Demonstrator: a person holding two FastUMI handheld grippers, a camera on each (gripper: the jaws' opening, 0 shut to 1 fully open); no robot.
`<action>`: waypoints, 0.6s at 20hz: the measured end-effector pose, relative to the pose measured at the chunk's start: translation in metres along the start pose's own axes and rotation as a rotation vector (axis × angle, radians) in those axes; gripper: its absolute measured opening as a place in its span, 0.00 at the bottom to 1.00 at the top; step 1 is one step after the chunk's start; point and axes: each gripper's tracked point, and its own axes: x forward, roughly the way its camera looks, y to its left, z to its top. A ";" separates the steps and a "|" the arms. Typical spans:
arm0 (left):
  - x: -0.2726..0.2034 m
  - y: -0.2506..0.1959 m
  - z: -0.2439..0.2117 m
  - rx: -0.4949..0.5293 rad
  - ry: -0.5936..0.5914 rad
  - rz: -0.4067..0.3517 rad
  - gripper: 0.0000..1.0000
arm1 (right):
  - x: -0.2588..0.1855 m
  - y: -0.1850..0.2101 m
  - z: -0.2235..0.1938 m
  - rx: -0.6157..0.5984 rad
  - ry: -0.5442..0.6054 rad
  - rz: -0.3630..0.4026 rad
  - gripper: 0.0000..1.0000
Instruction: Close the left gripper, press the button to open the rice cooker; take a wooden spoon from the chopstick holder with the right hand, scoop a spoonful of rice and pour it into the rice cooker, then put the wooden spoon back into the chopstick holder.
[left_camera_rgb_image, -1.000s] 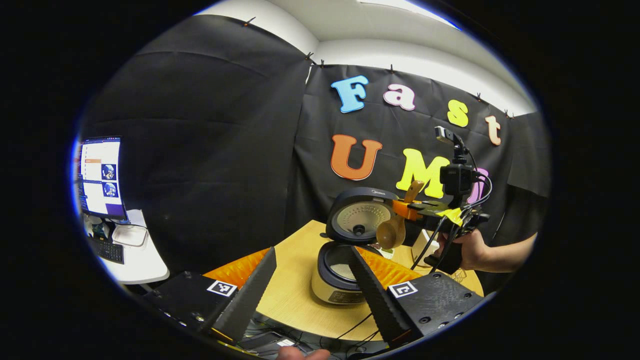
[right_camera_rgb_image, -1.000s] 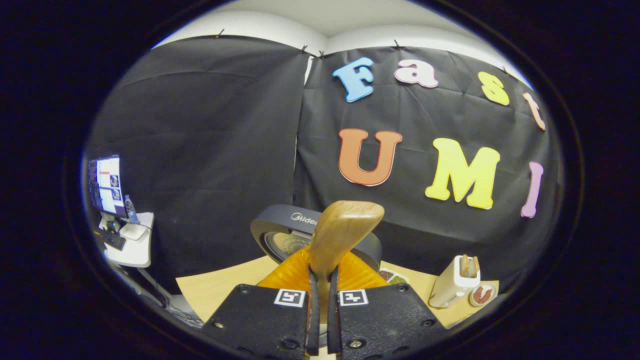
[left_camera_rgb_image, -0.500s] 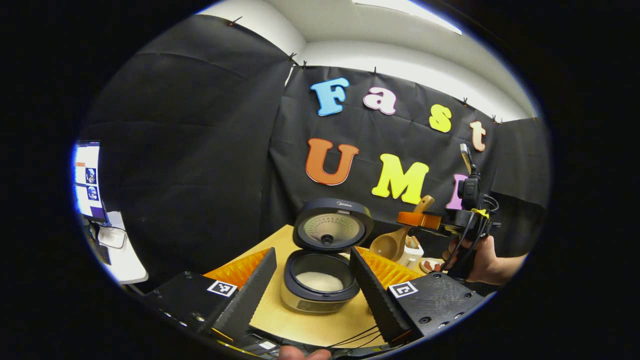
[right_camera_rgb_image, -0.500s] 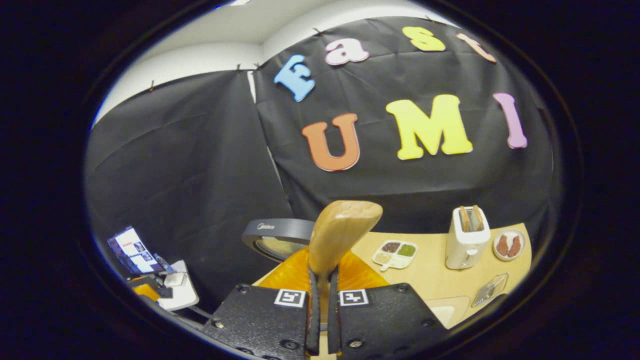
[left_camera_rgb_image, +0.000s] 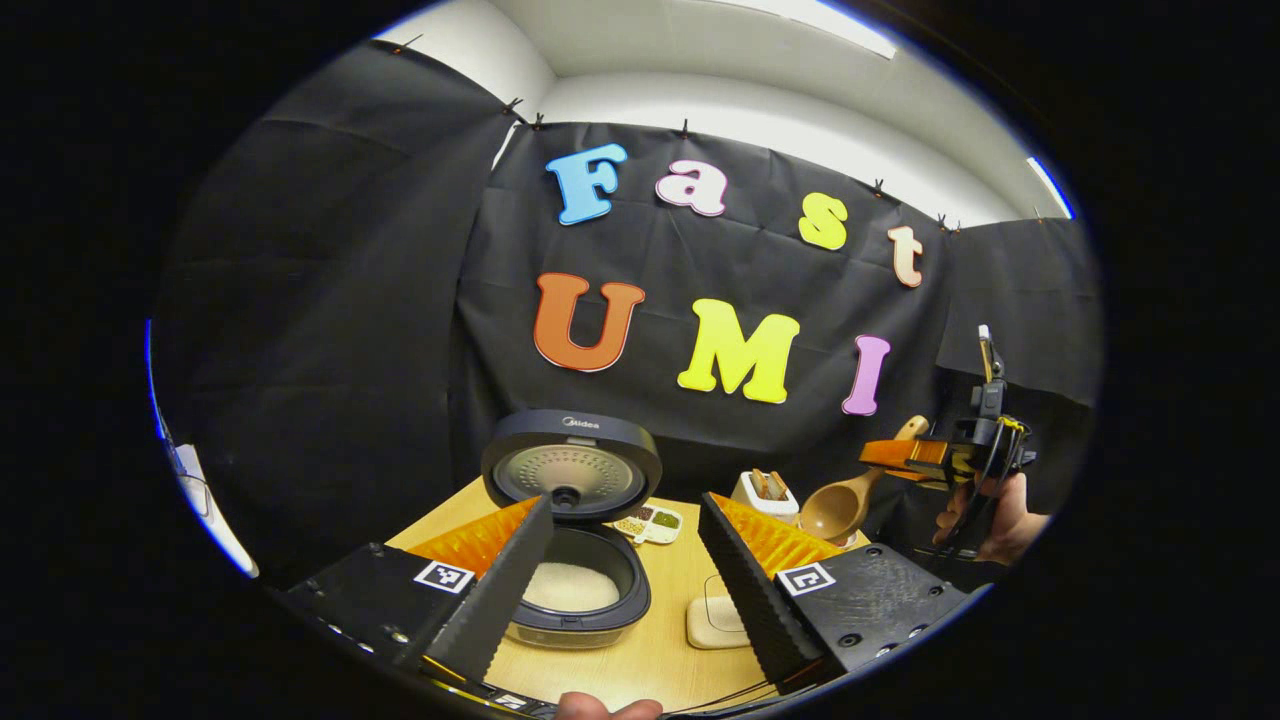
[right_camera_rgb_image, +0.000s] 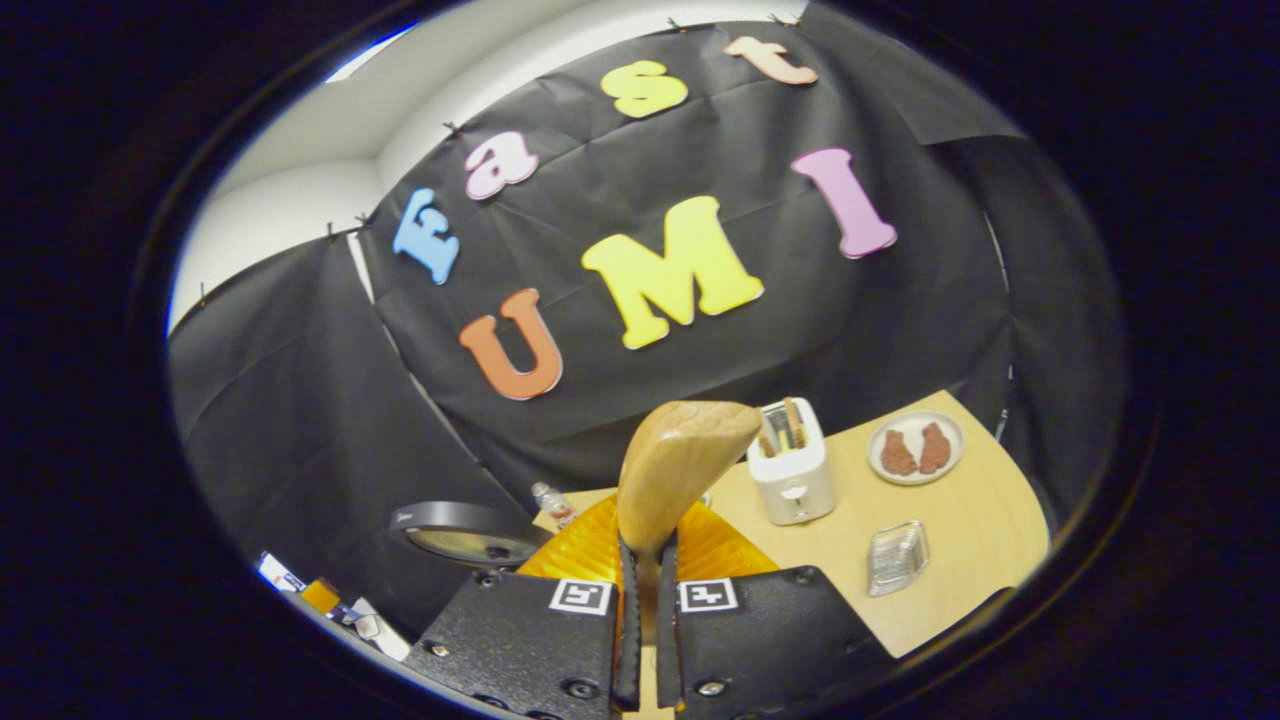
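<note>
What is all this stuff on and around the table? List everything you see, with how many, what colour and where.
rice cooker: one, dark lid standing open, white rice inside, near edge of the table
wooden spoon: one, light brown, held in the air at the table's right end, bowl hanging down
toaster: one, white, slices in its slots, back of the table
divided dish: one, white, brown and green fillings, behind the cooker
plate: one, white, two brown pieces on it, right of the toaster
clear tray: one, in front of the plate
beige pad: one, right of the cooker
left gripper: fingers apart
right gripper: shut on the spoon's handle
hand: holding the right gripper
</note>
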 end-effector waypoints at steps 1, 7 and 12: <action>0.005 -0.009 0.000 0.001 0.002 -0.004 0.95 | 0.000 -0.022 0.003 0.010 -0.007 -0.037 0.14; 0.029 -0.037 -0.001 0.031 0.018 0.007 0.95 | 0.011 -0.135 0.005 0.031 -0.001 -0.208 0.11; 0.044 -0.053 -0.002 0.062 0.037 0.041 0.95 | 0.043 -0.209 -0.019 0.024 0.054 -0.286 0.11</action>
